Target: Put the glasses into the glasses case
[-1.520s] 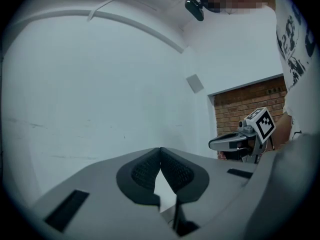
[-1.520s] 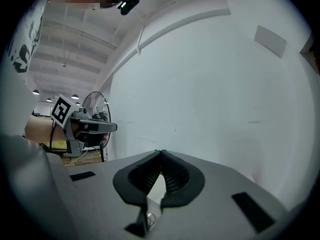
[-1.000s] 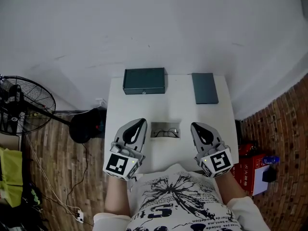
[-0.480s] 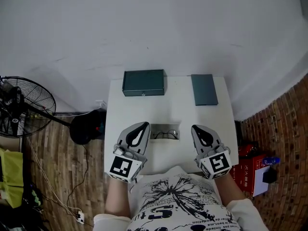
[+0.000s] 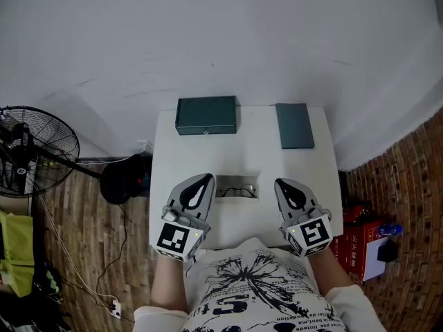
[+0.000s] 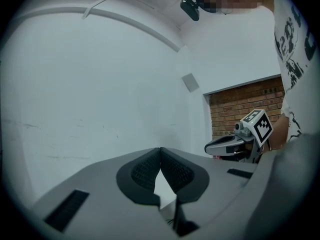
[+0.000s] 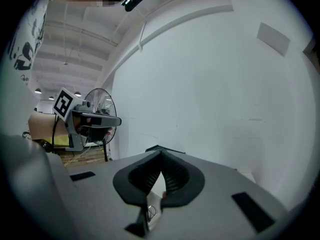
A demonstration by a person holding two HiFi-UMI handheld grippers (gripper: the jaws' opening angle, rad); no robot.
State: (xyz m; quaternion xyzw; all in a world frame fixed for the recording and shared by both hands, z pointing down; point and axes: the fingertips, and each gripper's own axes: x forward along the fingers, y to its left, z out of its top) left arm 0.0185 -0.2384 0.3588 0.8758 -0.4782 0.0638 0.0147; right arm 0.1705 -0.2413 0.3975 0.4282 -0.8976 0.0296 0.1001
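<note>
A pair of thin dark-framed glasses (image 5: 237,189) lies on a grey tray-like pad (image 5: 237,178) near the front of the white table (image 5: 256,151). A dark green case (image 5: 206,115) sits closed at the back left. A flat dark green case (image 5: 294,126) lies at the back right. My left gripper (image 5: 203,180) hovers just left of the glasses, jaws shut and empty. My right gripper (image 5: 280,183) hovers just right of them, also shut and empty. In the left gripper view my left gripper (image 6: 160,151) is shut; in the right gripper view my right gripper (image 7: 160,155) is shut.
A black standing fan (image 5: 31,151) is on the wooden floor to the left. A red box (image 5: 363,244) sits on the floor at the right. A white wall rises behind the table.
Both grippers stay almost still beside the glasses; the left one shifted slightly. The view wobbles a little.
</note>
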